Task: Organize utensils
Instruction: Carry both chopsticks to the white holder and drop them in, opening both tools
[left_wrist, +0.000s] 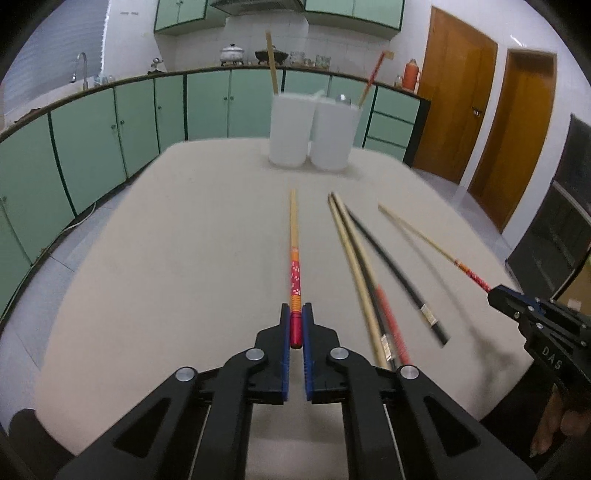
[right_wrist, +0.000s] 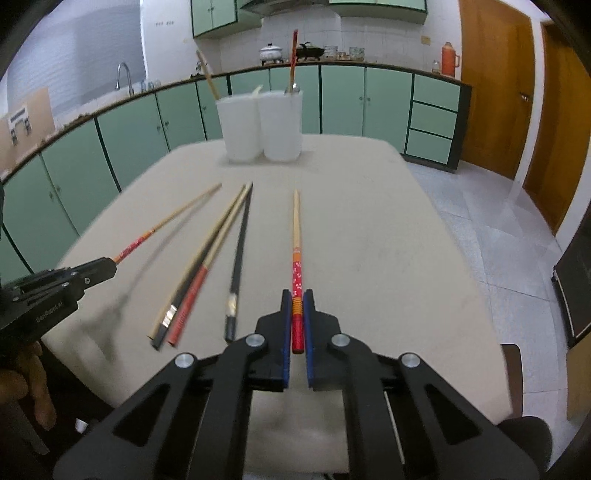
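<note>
While loose chopsticks are lying on the table, left gripper and right gripper are each clamping a red-handled chopstick.

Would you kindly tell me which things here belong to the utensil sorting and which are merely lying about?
Job: held chopsticks, loose chopsticks, holders.
Lying about: pot, flask, tap, doors.

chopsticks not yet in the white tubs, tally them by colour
red floral chopsticks: 2
black chopsticks: 2
plain wood chopstick: 1
red-handled chopstick: 1
total: 6
</note>
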